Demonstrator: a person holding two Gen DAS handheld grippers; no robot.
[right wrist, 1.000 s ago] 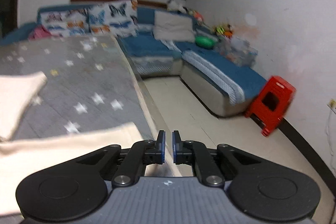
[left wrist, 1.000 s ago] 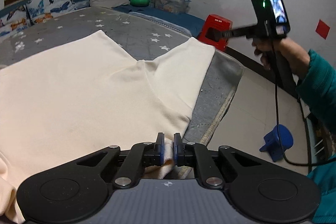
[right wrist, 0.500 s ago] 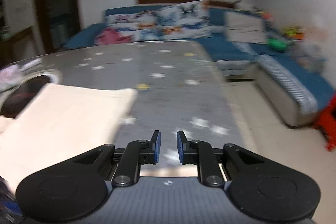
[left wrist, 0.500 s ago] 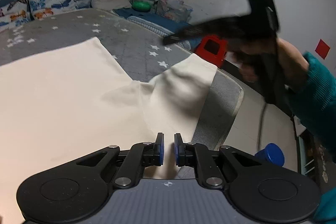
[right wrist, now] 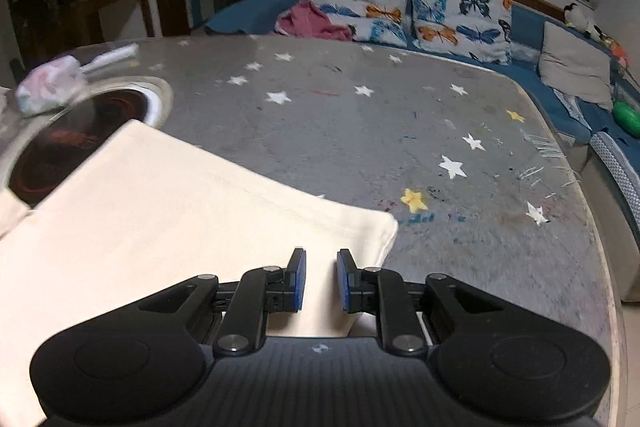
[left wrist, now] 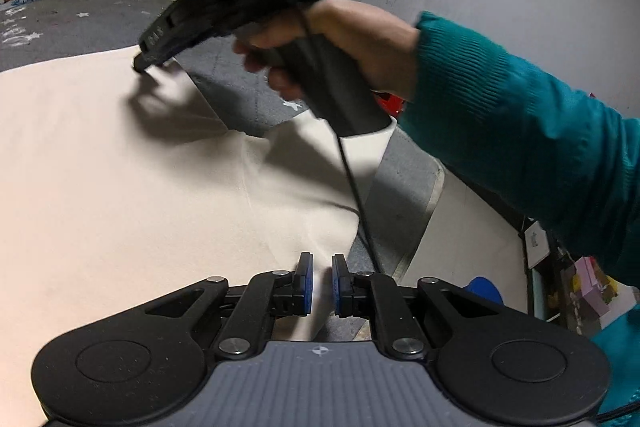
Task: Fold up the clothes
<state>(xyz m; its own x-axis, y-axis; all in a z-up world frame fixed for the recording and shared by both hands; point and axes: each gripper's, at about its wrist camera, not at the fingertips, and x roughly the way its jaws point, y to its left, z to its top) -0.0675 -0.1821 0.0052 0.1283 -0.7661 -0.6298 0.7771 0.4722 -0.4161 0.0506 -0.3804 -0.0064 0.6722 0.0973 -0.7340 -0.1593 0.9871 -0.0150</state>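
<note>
Cream trousers (left wrist: 132, 195) lie flat on the grey star-patterned table (left wrist: 224, 83), two legs pointing away. My left gripper (left wrist: 322, 279) is slightly open and empty, just above the near leg's edge. My right gripper (left wrist: 148, 61), seen in the left wrist view, hovers over the far leg's end corner. In the right wrist view my right gripper (right wrist: 321, 281) is open and empty above the cream cloth (right wrist: 168, 211), near its corner.
The table (right wrist: 400, 131) has a round dark opening (right wrist: 68, 135) at its left, with a small bundled cloth (right wrist: 50, 87) beside it. A blue sofa with butterfly cushions (right wrist: 440, 15) stands behind. A red stool (left wrist: 390, 103) and a blue object (left wrist: 486, 289) are on the floor.
My left gripper let go of the trouser edge and opened slightly. My right gripper swung left across the table to the far leg's corner and opened wider.
</note>
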